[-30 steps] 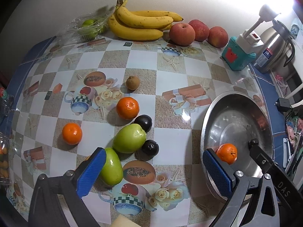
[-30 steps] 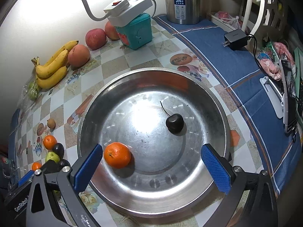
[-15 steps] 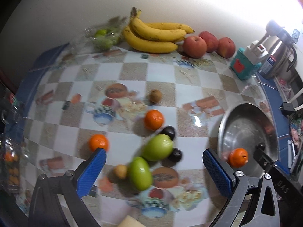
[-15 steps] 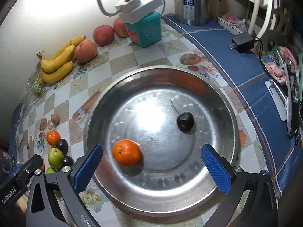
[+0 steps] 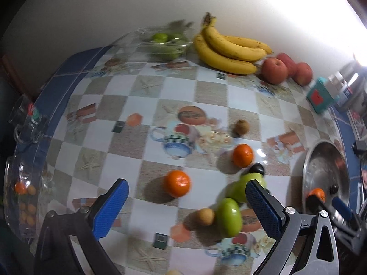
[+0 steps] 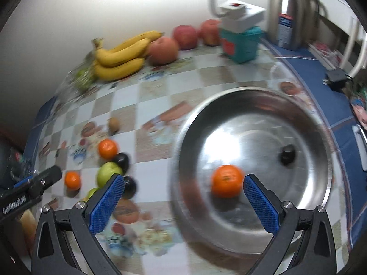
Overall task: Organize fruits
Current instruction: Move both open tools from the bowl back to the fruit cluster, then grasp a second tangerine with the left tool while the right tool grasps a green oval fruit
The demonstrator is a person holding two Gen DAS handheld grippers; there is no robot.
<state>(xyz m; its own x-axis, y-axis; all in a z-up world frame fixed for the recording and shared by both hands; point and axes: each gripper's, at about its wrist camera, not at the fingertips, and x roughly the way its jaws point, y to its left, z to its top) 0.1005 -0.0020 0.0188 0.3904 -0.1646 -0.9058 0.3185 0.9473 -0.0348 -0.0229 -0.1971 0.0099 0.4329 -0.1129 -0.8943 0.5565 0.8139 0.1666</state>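
We judge left gripper [image 5: 187, 202] nearer loose orange [image 5: 177, 183]: dead ahead between its fingers, spread, empty. Right gripper [image 6: 183, 198] spread over bowl [image 6: 305, 123].

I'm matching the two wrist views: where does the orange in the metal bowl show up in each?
Left wrist: orange at far right, low, partly hidden behind the right gripper.
Right wrist: orange right of centre, on the bowl floor near the right gripper's right-hand finger.
Shared landmark: banana bunch against the wall.
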